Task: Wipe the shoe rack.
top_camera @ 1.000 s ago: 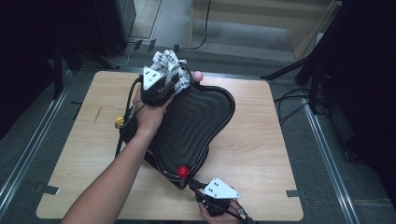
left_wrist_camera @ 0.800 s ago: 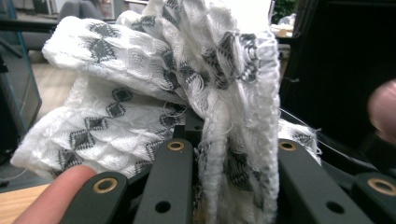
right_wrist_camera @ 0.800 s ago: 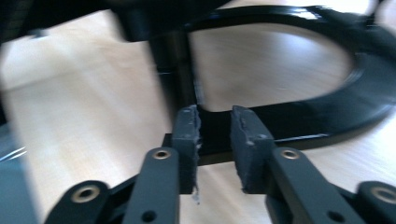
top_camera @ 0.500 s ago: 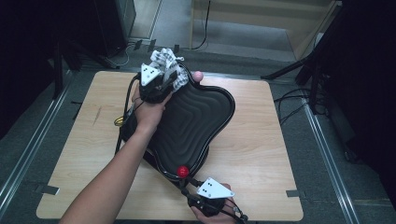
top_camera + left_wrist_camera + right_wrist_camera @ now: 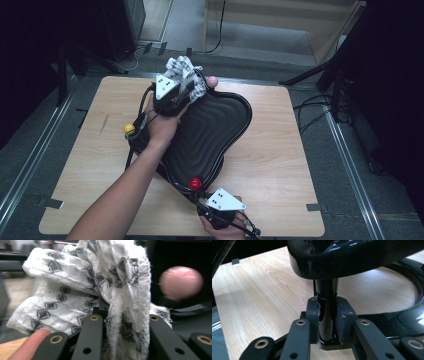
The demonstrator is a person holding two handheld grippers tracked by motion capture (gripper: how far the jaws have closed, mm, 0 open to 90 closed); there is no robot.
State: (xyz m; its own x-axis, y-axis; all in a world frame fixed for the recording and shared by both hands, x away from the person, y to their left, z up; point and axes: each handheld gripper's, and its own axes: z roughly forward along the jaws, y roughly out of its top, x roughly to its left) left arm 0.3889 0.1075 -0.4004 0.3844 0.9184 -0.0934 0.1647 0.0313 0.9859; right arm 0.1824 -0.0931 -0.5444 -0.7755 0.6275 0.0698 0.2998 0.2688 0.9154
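At the far end of the table, the left gripper (image 5: 176, 95) is pinching a white cloth with a grey diamond pattern (image 5: 100, 282), its jaws closed tight on a fold of the fabric; the rest of the cloth is bunching up above the jaws. It is pressing the cloth onto the far rim of a black, ridged tray (image 5: 210, 132), just beside a pink knob (image 5: 213, 80). A yellow knob (image 5: 129, 128) is sticking out at the tray's left edge, close to the wrist of the left hand (image 5: 161, 125).

Toward the near edge, the right gripper (image 5: 220, 210) is clamping a glossy black post (image 5: 326, 315) under the tray's rim; its jaws have just been closing, and the pads are pressing the post from both sides. A red knob (image 5: 194, 183) is sitting just above that grip. The tray is lying slantwise across the middle of the wooden table (image 5: 280, 165).
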